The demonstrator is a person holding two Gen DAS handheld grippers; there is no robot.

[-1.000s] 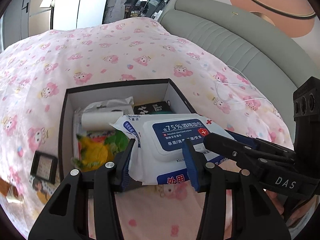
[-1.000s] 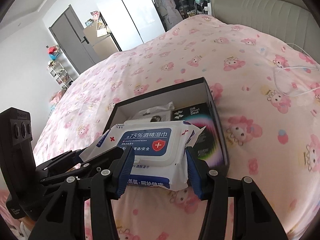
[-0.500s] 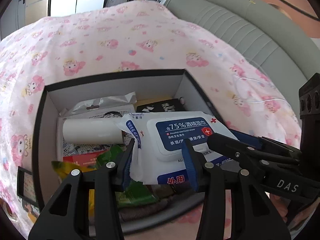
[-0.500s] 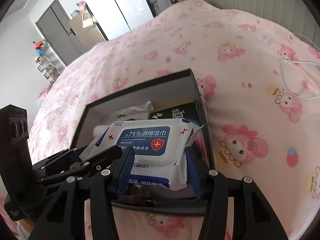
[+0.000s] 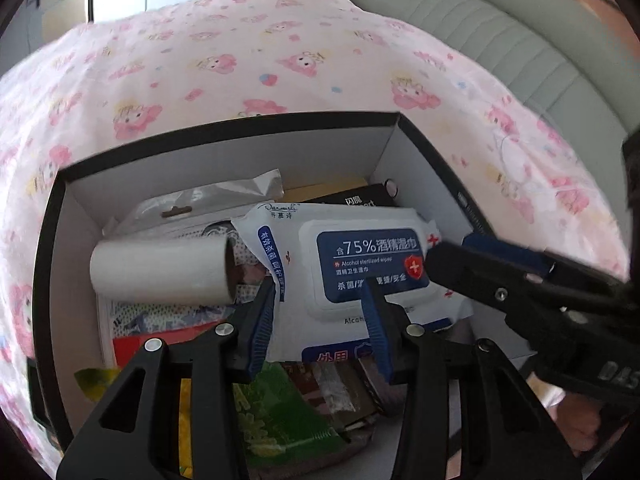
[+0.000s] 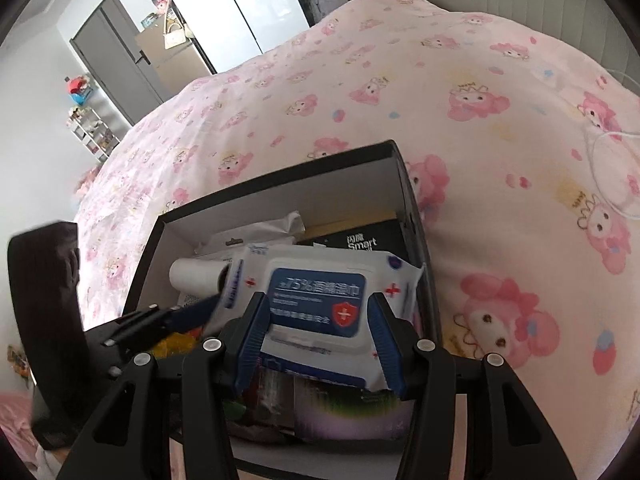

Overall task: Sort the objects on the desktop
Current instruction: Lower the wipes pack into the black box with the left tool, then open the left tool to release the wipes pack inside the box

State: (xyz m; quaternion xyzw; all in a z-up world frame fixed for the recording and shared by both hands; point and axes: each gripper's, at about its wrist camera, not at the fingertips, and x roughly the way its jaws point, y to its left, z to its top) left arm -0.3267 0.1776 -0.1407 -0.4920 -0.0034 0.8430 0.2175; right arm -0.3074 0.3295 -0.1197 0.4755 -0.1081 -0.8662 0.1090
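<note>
Pink cartoon-print bedding (image 6: 460, 128) covered the bed, with a grey padded headboard (image 5: 500, 28) behind it and a black box (image 5: 224, 138) with white inner walls resting on the covers. Pack of alcohol wipes (image 5: 352, 268), white with a blue 75% label, was held over the box's right half, both tools clamped on it at once. Left gripper (image 5: 318, 332) had its blue-padded fingers closed on the near left part of the pack; right gripper (image 6: 318, 338) gripped the pack's near edge from the other side, pads pressed into the wrapper either side of the label. In the left wrist view the right tool's black fingers crossed over the pack's right end. Directly under and beside the pack: a white paper roll (image 5: 160, 270) lying on its side to the left, its open end just beside the pack's crimped corner; a clear plastic hang-bag (image 5: 208, 200) behind it; a black carton with white lettering (image 6: 362, 238) at the far right corner, partly covered by the pack. Nearer the camera, a green packet (image 5: 280, 412) and a yellow wrapper (image 5: 184, 420) lay below the fingers, and a red-edged flat item (image 5: 132, 346) sat under the roll. White cable (image 6: 612, 168) lay looped on the bedding, well apart to the right of the box.
</note>
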